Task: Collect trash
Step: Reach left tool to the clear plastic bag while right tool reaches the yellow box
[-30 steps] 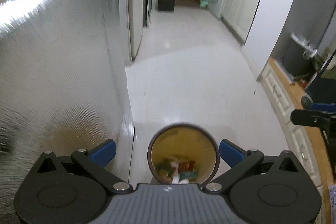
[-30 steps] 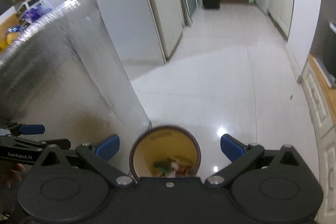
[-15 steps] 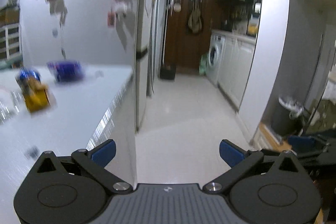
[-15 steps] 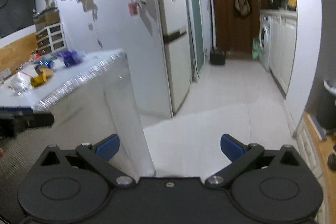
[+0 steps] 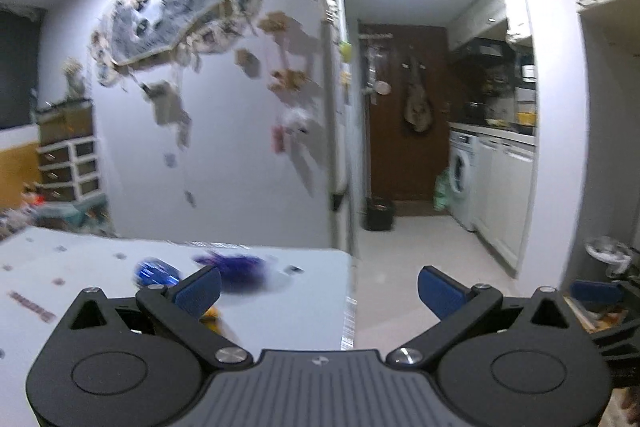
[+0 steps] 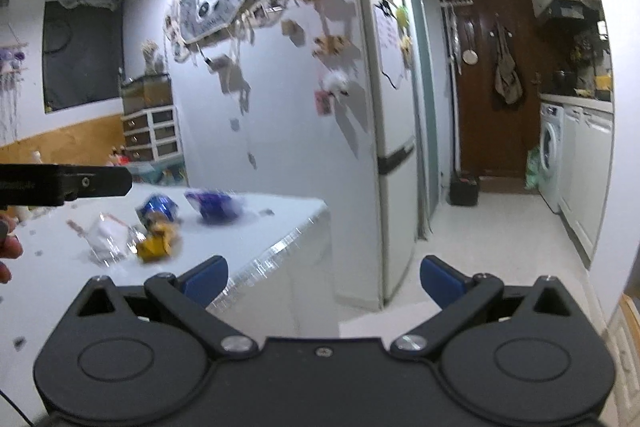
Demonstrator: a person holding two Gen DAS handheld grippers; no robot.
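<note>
White surface [image 6: 280,227] beside the refrigerator [image 6: 384,131] carries blurred trash: a blue can [image 6: 157,207], purple wrapper [image 6: 214,206], yellow wrapper [image 6: 154,245] and clear plastic [image 6: 106,235], beyond both the left gripper [image 5: 318,287] and right gripper [image 6: 322,277], fingers spread wide, empty.

On the white counter [image 6: 280,227] lie a blue can [image 6: 157,207], a purple-blue wrapper [image 6: 214,205] and a yellow packet [image 6: 154,245] — beyond, a dark brown door [image 6: 496,87].
</note>
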